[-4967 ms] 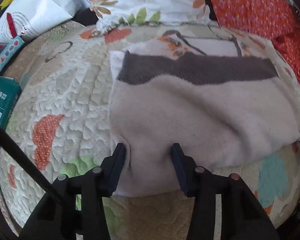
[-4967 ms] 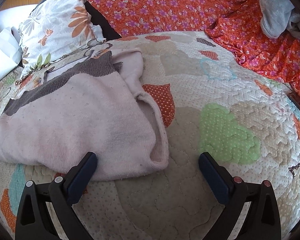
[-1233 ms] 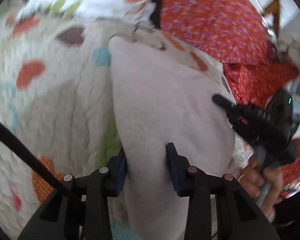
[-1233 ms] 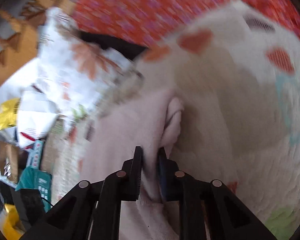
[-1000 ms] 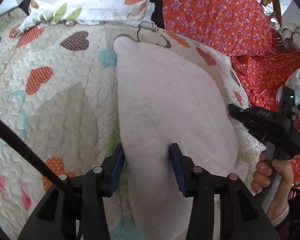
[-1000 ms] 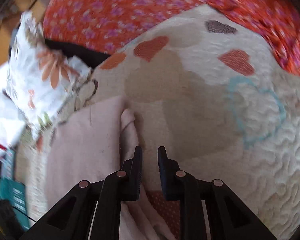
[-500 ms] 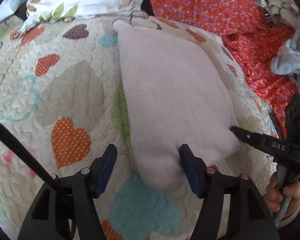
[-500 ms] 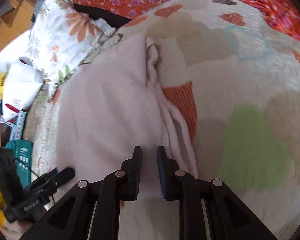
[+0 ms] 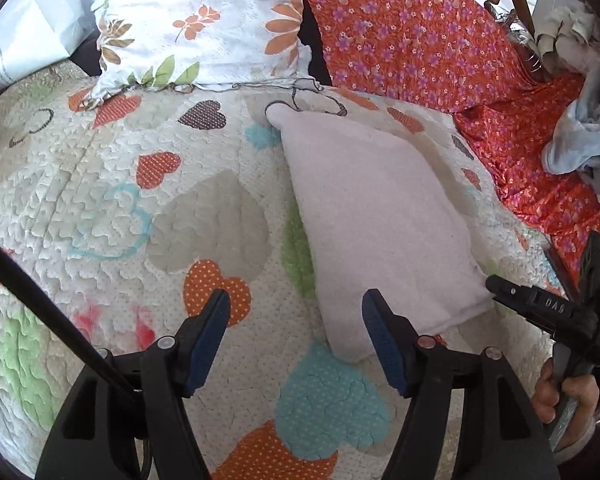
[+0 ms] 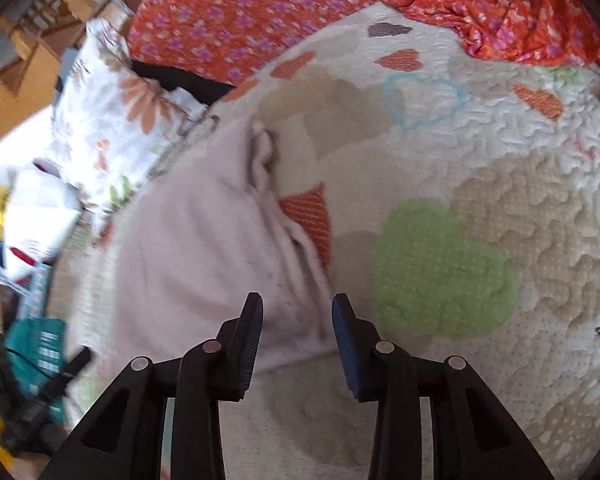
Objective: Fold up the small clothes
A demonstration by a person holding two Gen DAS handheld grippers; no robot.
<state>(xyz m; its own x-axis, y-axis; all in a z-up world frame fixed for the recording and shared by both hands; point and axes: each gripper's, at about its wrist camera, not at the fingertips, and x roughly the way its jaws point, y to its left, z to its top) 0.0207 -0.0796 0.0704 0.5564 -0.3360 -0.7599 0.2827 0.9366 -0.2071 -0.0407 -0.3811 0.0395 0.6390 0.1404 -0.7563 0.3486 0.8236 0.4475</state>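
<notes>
A pale pink garment [image 9: 376,216] lies folded flat, long and narrow, on the heart-patterned quilt [image 9: 100,200]. My left gripper [image 9: 296,328] hovers at its near end. Its jaws are opening, with bare quilt between them and the garment's near corner beside the right finger. At the right edge of the left wrist view a hand [image 9: 568,392] holds my right gripper [image 9: 500,284] by the garment's other near corner. In the right wrist view the garment [image 10: 204,248] has its layered edge on the right. My right gripper [image 10: 296,320] is opening, and the garment's near hem lies loose between its pads.
A floral pillow [image 9: 204,20] and a red flowered cloth [image 9: 420,40] border the quilt at the back. A pale blue bundle of clothes [image 9: 580,140] lies on the red cloth at the right. A white bag [image 9: 20,32] and a teal box [image 10: 36,344] sit off the left side.
Both grippers were shut on the pink garment, then let it go. Each has drawn back toward its near end with jaws spreading. The garment now lies still on the quilt.
</notes>
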